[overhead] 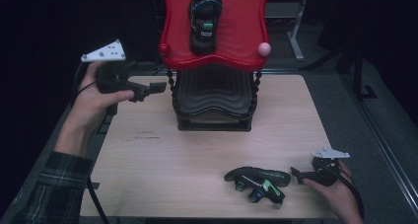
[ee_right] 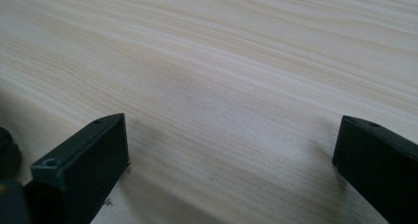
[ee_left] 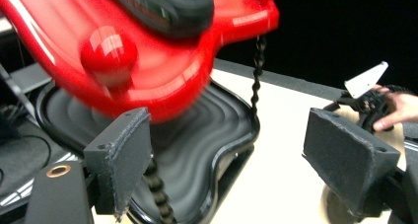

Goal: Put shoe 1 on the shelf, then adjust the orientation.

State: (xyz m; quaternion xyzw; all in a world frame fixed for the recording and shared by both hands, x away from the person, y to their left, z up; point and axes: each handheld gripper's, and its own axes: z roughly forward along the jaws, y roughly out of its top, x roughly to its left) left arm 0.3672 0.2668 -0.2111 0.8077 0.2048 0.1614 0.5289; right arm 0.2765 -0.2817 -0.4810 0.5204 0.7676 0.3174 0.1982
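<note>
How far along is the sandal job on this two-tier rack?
Done, it seems: one sandal lies on the rack's red top shelf. In hand: nothing; the left gripper hangs open beside the rack, and the right gripper rests open on the table. Left: the second sandal lies on the table beside the right gripper, and the black lower shelf looks bare.

Metal stand leg [overhead: 296,34] on dark floor beyond wooden table [overhead: 162,155].

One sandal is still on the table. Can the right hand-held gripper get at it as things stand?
Probably yes: the right hand-held gripper rests open beside the sandal, jaws pointing at it, with bare table between them.
</note>
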